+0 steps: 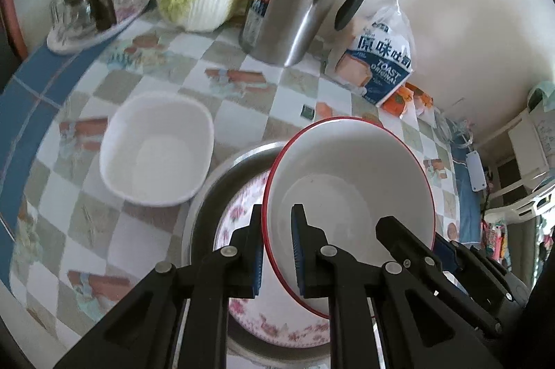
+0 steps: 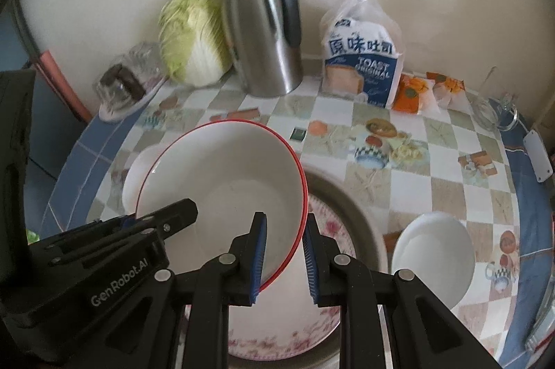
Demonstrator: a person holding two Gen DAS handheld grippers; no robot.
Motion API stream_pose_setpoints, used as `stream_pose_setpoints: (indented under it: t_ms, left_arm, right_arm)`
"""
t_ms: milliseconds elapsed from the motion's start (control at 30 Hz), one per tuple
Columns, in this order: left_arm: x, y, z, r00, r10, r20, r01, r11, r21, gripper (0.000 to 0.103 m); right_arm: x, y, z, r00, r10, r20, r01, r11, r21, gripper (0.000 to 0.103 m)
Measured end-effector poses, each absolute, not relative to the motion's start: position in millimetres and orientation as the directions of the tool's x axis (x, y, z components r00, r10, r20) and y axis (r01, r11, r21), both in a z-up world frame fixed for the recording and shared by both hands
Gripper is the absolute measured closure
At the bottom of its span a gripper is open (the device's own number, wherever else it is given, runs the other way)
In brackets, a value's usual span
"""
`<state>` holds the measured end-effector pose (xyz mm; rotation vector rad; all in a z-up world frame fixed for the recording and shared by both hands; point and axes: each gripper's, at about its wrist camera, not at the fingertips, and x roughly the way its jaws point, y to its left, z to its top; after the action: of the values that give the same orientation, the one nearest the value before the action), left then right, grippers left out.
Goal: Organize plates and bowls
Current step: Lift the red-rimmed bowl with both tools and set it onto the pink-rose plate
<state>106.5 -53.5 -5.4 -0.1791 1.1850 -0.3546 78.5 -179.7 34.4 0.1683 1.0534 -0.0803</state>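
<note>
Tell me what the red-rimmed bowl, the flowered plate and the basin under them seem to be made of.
Red-rimmed bowl: probably glazed ceramic or melamine; smooth white surface with a soft sheen, thin painted red edge.
Flowered plate: the same kind of glossy white material, with a pink floral print around the border; the pictures cannot settle which.
Basin: likely stainless steel; dull grey metallic wall with a brushed shine.
</note>
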Motion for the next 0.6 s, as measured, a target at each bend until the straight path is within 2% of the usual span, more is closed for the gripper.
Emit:
stream_pose_setpoints:
  t_ms: [267,600]
  left_arm:
    - [88,-46,-29,0.299,-0.379,-0.876,0.173,0.924,-0.341,0.089]
    - [85,-46,-35,0.292,-0.381,-0.877,0.203,0.921,-0.332,0.089]
  right_arm:
    - [57,-168,15,0.445,-0.006,-0.895,0.166,0.983,0.077,0.080]
    - [39,-173,-19,0.389,0.046,-0.920,0.216,0.966,0.139,0.081]
